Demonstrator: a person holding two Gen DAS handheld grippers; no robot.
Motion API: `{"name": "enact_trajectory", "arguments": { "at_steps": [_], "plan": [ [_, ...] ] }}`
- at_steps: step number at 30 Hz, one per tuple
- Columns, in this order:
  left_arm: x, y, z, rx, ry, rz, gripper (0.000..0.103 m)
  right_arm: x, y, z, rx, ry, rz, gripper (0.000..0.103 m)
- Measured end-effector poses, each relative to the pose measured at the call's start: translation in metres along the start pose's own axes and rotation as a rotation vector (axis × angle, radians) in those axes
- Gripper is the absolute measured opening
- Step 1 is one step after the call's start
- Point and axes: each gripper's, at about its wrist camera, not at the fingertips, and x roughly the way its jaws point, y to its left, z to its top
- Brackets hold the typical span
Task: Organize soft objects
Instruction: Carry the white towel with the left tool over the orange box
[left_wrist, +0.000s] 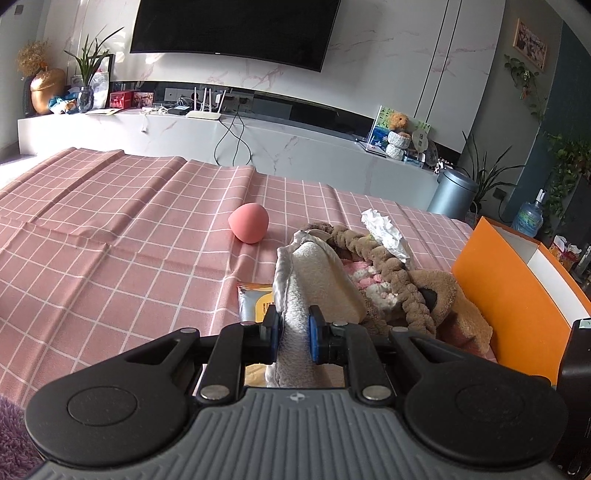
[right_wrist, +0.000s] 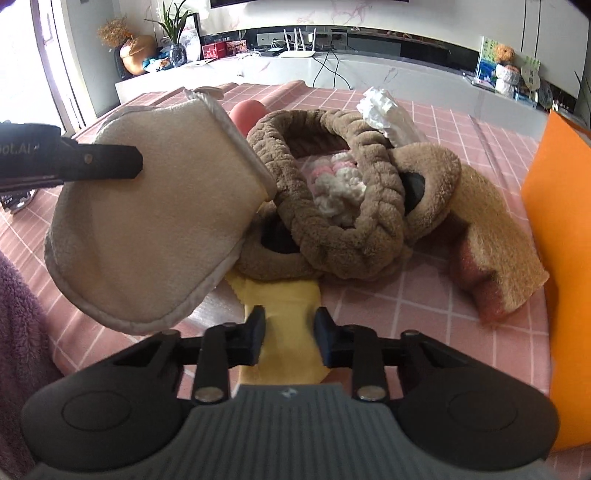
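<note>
My left gripper (left_wrist: 294, 321) is shut on a beige towelling mitt (left_wrist: 317, 280) with a grey edge. It holds the mitt (right_wrist: 147, 229) above the table, at the left of the right wrist view. My right gripper (right_wrist: 290, 325) hangs low over a flat yellow cloth (right_wrist: 284, 295). Its fingers stand apart with the cloth lying between and under them, and the pads do not press on it. Behind the cloth is a heap: a brown braided band (right_wrist: 343, 236), a pink-and-white knitted piece (right_wrist: 340, 184), brown fluffy earmuffs (right_wrist: 428, 177) and a tan towel (right_wrist: 495, 251).
A pink egg-shaped sponge (left_wrist: 248, 223) lies alone on the pink checked tablecloth (left_wrist: 110, 258). A crumpled white tissue (left_wrist: 384, 232) tops the heap. An orange-and-silver tube (left_wrist: 255, 299) lies under the mitt. An orange box (left_wrist: 509, 295) stands at the right. Purple fuzzy fabric (right_wrist: 18, 314) is at the left edge.
</note>
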Motion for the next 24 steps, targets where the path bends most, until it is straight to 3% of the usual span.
{"name": "enact_trajectory", "arguments": {
  "at_steps": [3,24],
  "plan": [
    [-0.001,0.0,0.0,0.0,0.0,-0.008,0.017,-0.003,-0.006,0.0,0.033,-0.001,0.001,0.001],
    [-0.05,-0.044,0.022,0.058,-0.11,-0.034,0.017,-0.138,-0.034,0.016,0.073,-0.35,-0.049,0.0]
  ]
}}
